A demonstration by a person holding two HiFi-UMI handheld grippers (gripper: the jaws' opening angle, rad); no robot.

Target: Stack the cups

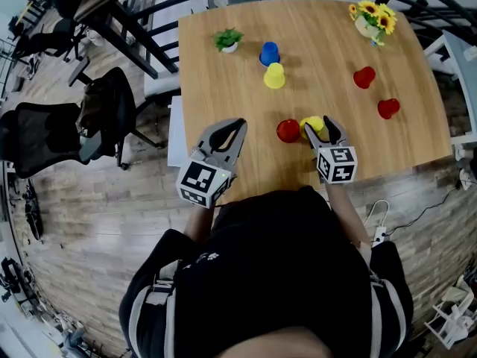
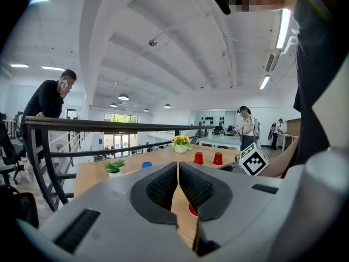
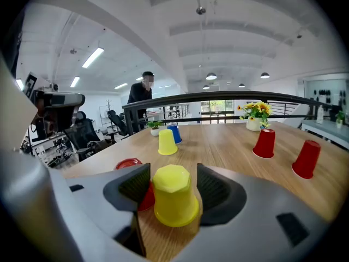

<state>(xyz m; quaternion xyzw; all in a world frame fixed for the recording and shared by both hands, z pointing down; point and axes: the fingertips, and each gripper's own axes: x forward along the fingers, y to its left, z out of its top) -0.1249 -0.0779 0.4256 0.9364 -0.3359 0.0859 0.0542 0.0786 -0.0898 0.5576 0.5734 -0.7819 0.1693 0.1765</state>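
At the near edge of the tabletop (image 1: 223,88), on its left part, the left gripper (image 1: 237,127) hangs with its claw pressed together and nothing in it. To its right stands a red cup (image 1: 288,130), and just beside that one (I cannot tell if they touch) a yellow cup (image 3: 175,201) stands upside down. The right gripper (image 3: 173,184) has its claw spread around this yellow cup, one pad at each side and very near to the wall, with a thin gap visible on the right side.

The step in hand, as I judge it, is to take this yellow cup. It looks like thin plastic, so the squeeze should be soft and low on the wall, and the lift straight up first, because the red neighbour is so close that a sideways pull could knock it.

For moving there is good room: the middle of the tabletop is bare. Near the far edge another yellow cup (image 1: 274,75) and a blue cup (image 1: 269,53) stand close together, with a small green plant (image 1: 228,39) to their left. Toward the right edge two more red cups (image 1: 364,77) stand apart, and sunflowers (image 1: 373,19) fill the far right corner.
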